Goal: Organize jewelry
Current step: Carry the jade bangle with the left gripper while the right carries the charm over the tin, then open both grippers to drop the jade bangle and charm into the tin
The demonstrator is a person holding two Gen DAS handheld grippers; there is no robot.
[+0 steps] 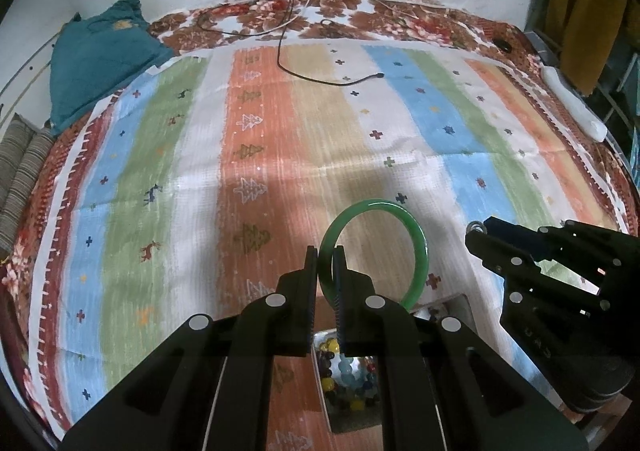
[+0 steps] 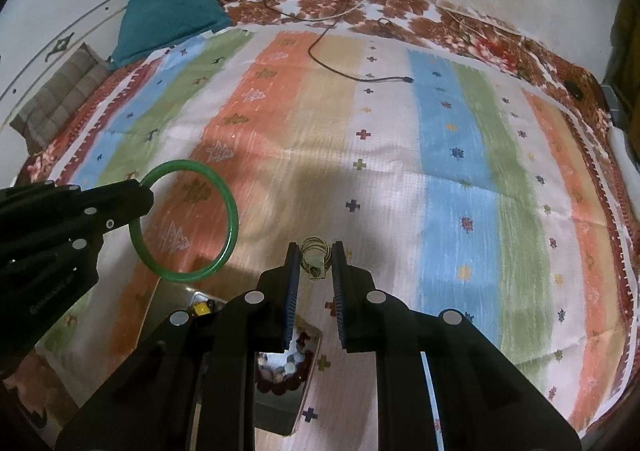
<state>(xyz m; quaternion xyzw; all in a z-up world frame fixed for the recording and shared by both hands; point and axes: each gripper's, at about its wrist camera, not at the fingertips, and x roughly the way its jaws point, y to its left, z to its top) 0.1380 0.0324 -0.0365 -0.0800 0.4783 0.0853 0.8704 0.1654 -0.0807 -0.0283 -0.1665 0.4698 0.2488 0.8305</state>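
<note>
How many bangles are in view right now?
1: the green bangle, clamped by the left gripper above the bead tray. Others may be hidden beneath the grippers.

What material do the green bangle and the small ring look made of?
Green bangle, pinched by the left gripper: probably jade or glass; smooth, glossy, slightly translucent. Small ring, between the right gripper fingers: apparently thin pale metal wire; too blurred for certainty.

A bed (image 1: 500,35) is carrying a striped cloth (image 1: 200,171); a black cable (image 1: 320,79), teal garment (image 1: 96,59) and bead-filled tray (image 1: 348,383) are lying on it.
</note>
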